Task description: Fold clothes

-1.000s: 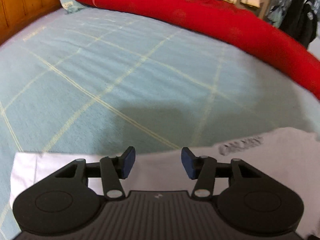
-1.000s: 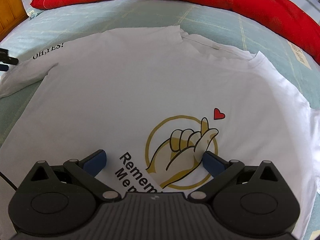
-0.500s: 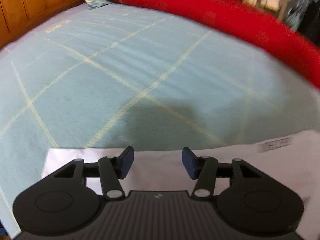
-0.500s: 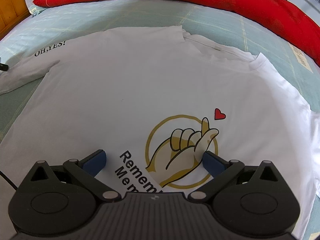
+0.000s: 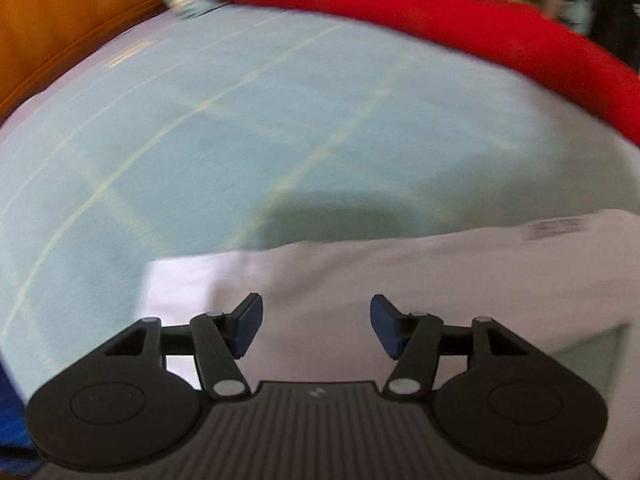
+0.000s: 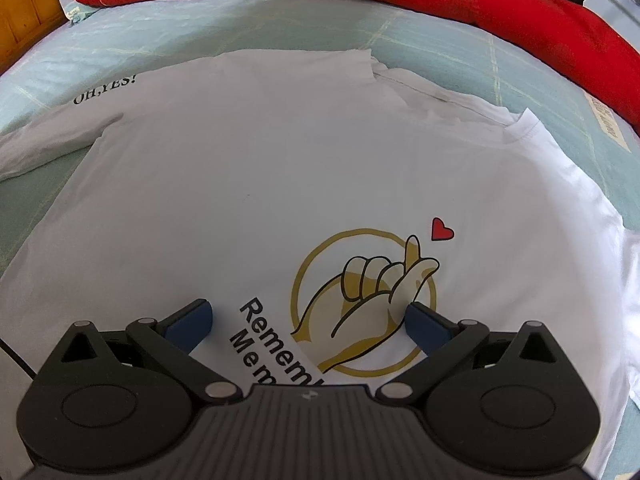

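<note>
On the pale green bedspread (image 6: pixel 440 52) my white T-shirt (image 6: pixel 260 184) lies spread flat, print up. My left gripper (image 5: pixel 316 326) hovers over its sleeve (image 5: pixel 400 276), my right gripper (image 6: pixel 308 320) above the print; both gape, holding nothing. I judge a sleeve fold comes next: pinch the edge cleanly.

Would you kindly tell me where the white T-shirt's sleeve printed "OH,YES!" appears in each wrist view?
Left wrist: the sleeve crosses the lower frame under the open left gripper; its print, blurred, sits far right.
Right wrist: the sleeve lies far left, print upper left.
Shared landmark: the red bolster along the top.
</note>
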